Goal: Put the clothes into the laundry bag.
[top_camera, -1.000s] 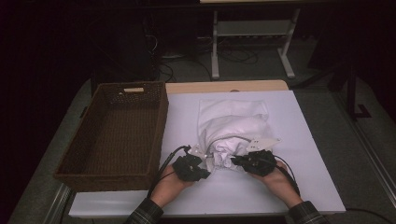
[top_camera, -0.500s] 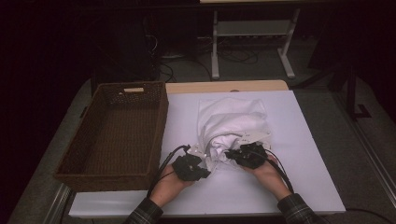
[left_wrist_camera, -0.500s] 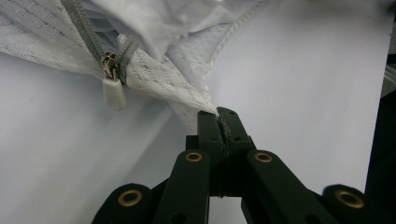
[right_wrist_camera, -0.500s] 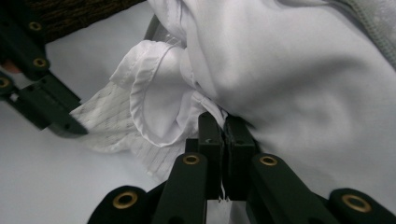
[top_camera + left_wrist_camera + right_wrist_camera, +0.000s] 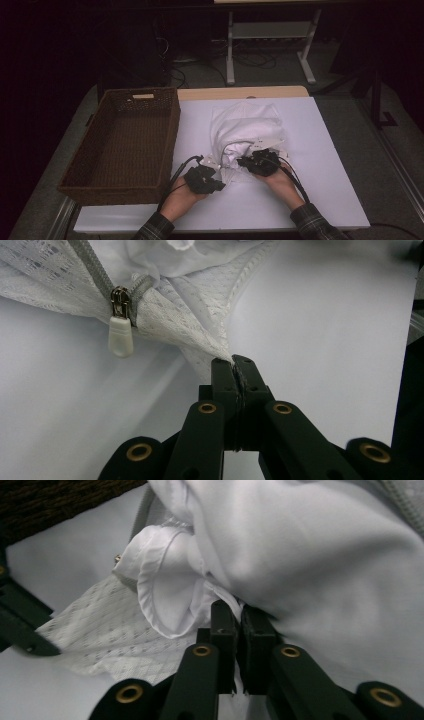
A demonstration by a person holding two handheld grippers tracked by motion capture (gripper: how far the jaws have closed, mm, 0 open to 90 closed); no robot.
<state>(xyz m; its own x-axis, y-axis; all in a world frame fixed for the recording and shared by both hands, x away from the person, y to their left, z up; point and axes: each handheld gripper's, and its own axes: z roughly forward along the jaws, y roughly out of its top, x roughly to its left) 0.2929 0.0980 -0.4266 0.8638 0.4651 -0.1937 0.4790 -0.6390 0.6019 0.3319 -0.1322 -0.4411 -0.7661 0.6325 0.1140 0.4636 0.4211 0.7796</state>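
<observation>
A white garment (image 5: 245, 127) lies bunched on the white table sheet, its near end inside a white mesh zip bag (image 5: 165, 315). The bag's zipper pull (image 5: 121, 335) hangs at the opening. My left gripper (image 5: 216, 169) (image 5: 234, 362) is shut on a corner of the mesh bag and pulls it taut. My right gripper (image 5: 241, 161) (image 5: 238, 607) sits at the near edge of the garment (image 5: 310, 555). Its jaws have just been opening and stand slightly apart. A fold of the white cloth still lies between them.
A dark wicker basket (image 5: 172, 131) stands empty at the left, close beside the left hand. The white sheet (image 5: 330, 165) stretches to the right and toward the front edge. Behind the table are a metal stand (image 5: 270, 35) and cables on the floor.
The right gripper slid left along the garment's near edge, toward the left gripper, and its jaws parted a little. The left gripper kept still with the mesh bag in its grip.
</observation>
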